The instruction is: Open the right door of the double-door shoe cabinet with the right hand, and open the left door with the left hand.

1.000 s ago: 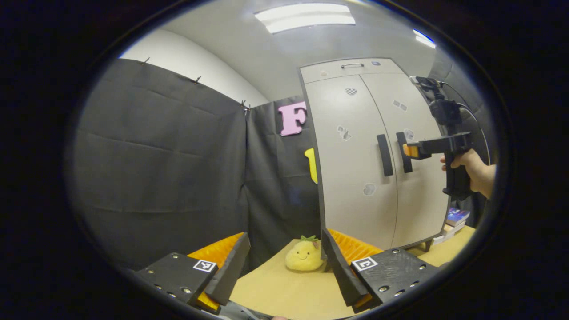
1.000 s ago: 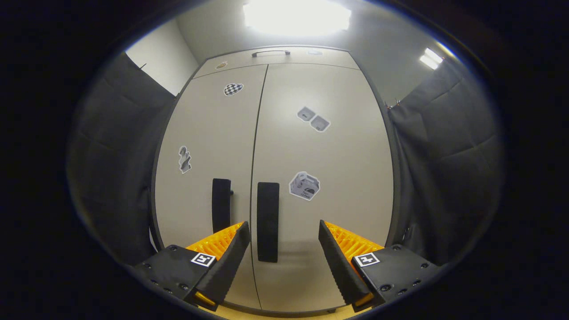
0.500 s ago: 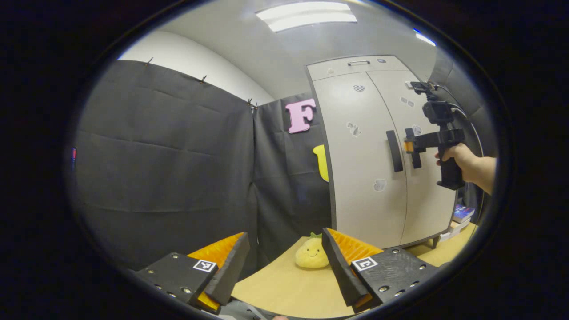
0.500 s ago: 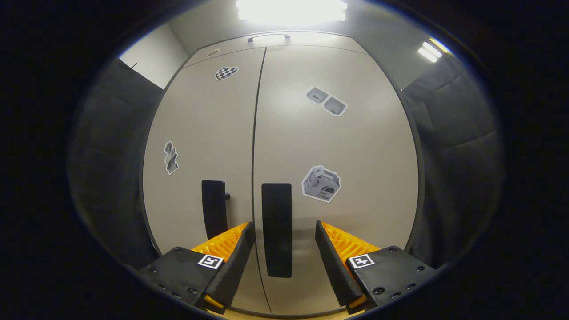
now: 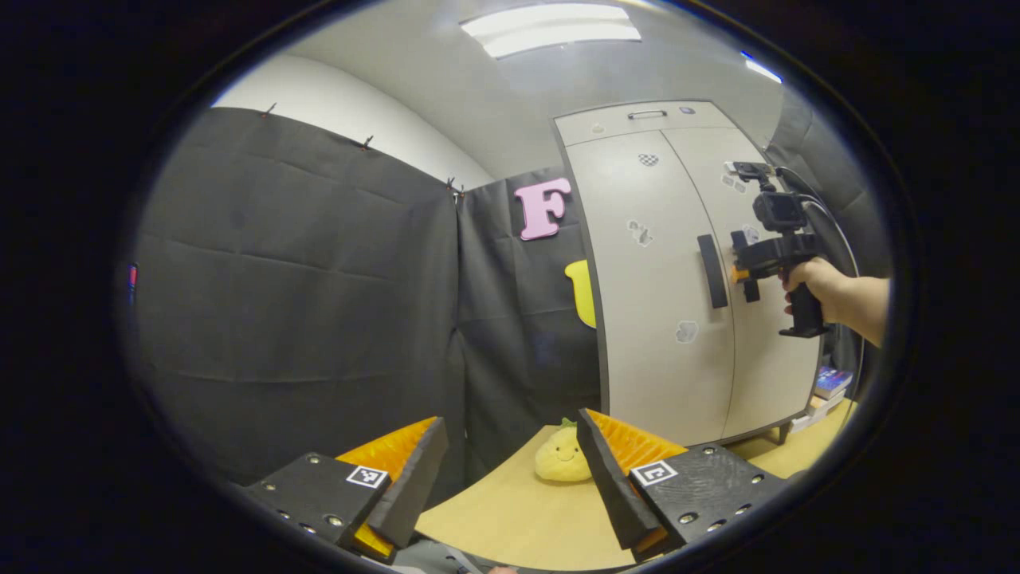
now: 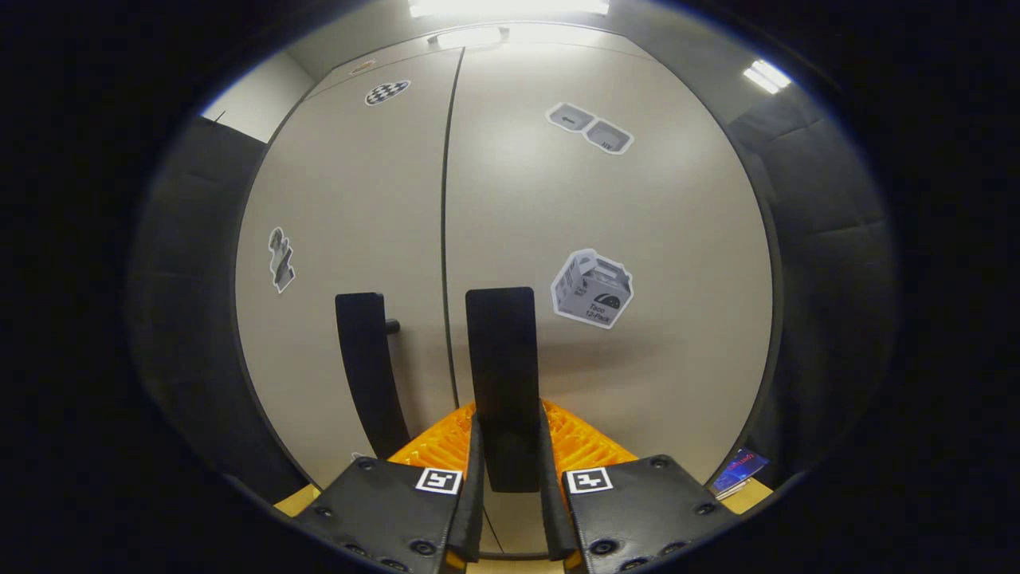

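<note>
Contact is made: I have the right gripper clamped on the upright right door handle just right of the cabinet's centre seam, while my left gripper, jaws spread, hangs well left of the left door handle.

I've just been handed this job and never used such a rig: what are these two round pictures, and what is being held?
Each picture comes from a camera riding on a hand-held gripper. In the right gripper view, the right gripper has its fingers closed on the right door handle of the shoe cabinet; both doors look shut. In the left gripper view, the left gripper is open and holds nothing, over a wooden table with a yellow plush toy. Farther off there, a hand holds the right gripper.
</note>
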